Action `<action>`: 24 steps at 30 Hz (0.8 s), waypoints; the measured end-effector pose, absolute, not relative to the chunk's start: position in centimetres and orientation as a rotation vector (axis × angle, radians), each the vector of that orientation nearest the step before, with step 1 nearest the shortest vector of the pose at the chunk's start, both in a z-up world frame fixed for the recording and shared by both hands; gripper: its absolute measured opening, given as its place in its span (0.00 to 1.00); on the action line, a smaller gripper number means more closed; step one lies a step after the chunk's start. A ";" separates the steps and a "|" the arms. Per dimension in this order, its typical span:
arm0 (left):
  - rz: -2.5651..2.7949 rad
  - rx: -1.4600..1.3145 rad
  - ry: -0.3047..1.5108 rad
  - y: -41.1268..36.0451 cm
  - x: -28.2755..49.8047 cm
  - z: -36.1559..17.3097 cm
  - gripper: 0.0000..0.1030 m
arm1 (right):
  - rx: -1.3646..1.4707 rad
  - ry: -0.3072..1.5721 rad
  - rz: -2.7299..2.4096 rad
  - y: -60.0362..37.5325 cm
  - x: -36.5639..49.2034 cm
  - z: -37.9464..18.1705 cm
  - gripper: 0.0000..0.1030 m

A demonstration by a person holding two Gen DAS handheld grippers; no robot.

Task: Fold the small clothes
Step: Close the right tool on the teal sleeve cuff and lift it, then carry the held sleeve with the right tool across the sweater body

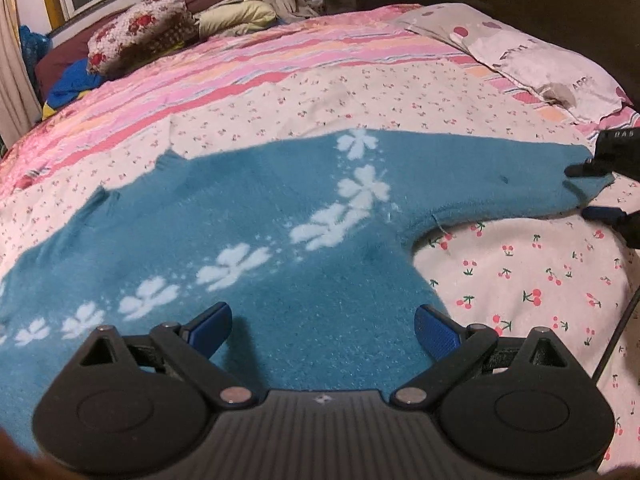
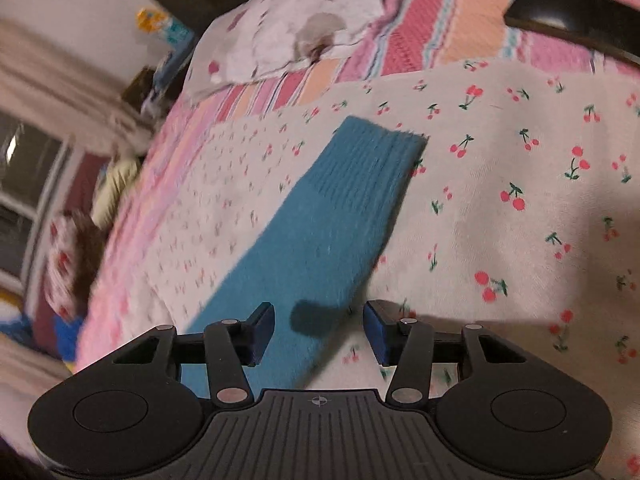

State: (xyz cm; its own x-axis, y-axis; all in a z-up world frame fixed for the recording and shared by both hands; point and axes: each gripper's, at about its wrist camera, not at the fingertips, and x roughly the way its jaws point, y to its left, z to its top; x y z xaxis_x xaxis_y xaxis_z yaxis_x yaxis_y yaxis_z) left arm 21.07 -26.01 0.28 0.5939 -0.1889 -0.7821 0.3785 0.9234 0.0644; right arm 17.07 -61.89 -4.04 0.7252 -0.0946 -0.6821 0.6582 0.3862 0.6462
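My right gripper (image 2: 319, 330), jaws open, straddles the teal sweater (image 1: 280, 240) sleeve (image 2: 320, 216); my left gripper (image 1: 323, 330) hovers open over the body. I should pinch the cuff squarely before folding inward.

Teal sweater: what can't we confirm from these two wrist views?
- Teal sweater: its left side and hem run off the left wrist view's edge and under the left hand-held gripper, so its full layout is unknown.
- Sleeve cuff: the underside is hidden in the right wrist view.
- Right hand-held gripper: contact with the sleeve cannot be told.
- Window side of the room: motion-blurred in the right wrist view.
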 end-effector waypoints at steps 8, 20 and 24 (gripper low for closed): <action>-0.328 0.227 0.878 -25.4 20.7 0.6 1.00 | 1.160 0.520 -0.543 -62.8 18.1 -5.0 0.16; -0.266 0.163 0.902 -17.9 18.5 0.9 1.00 | 0.768 0.493 -0.276 -52.0 23.6 5.6 0.11; -0.209 0.112 0.925 -13.0 17.5 0.9 1.00 | 0.598 0.522 -0.110 -43.9 26.9 8.5 0.11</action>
